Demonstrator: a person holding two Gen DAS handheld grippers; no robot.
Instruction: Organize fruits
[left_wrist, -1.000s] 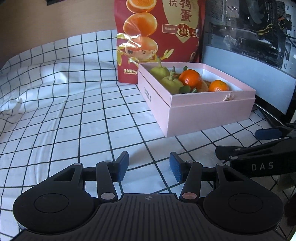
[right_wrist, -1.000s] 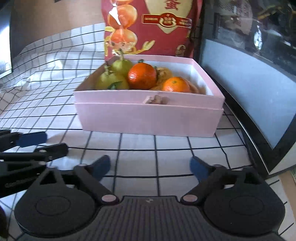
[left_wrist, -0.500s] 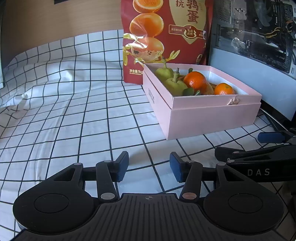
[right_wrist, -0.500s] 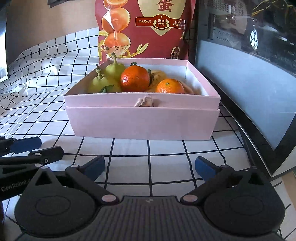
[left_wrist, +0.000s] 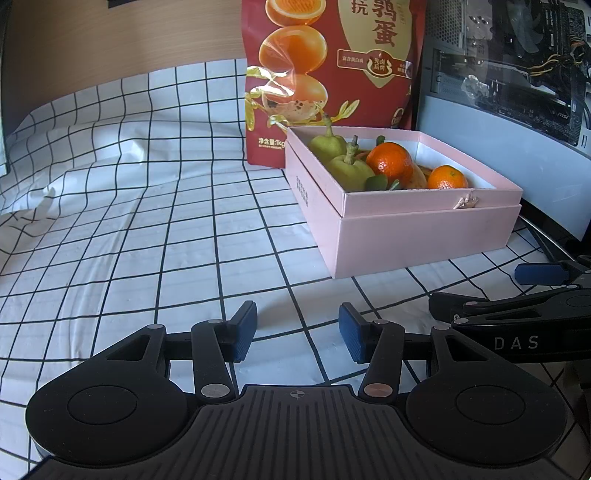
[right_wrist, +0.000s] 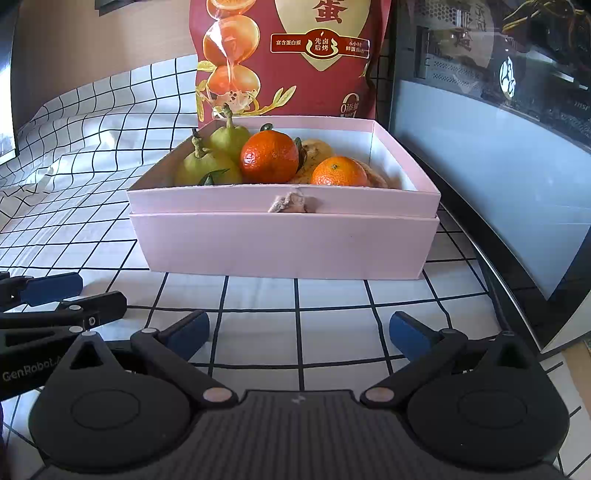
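A pink box (right_wrist: 284, 242) stands on the checked cloth and holds two green pears (right_wrist: 201, 168), a large orange (right_wrist: 269, 157), a small orange (right_wrist: 339, 171) and a brownish fruit behind them. The box also shows in the left wrist view (left_wrist: 424, 229), with the pears (left_wrist: 349, 170) and oranges (left_wrist: 391, 158) inside. My left gripper (left_wrist: 297, 332) is open and empty, low over the cloth, left of and short of the box. My right gripper (right_wrist: 299, 330) is wide open and empty, directly in front of the box.
A red snack bag (right_wrist: 291, 55) stands upright behind the box. A computer case with a glass panel (right_wrist: 498, 122) runs along the right side. The white checked cloth (left_wrist: 147, 221) stretches wrinkled to the left. Each gripper shows at the edge of the other's view.
Both grippers have tilted up and pulled back slightly, so the box sits lower and nearer the middle of each view. The jaws have stayed open. The fruits have not moved.
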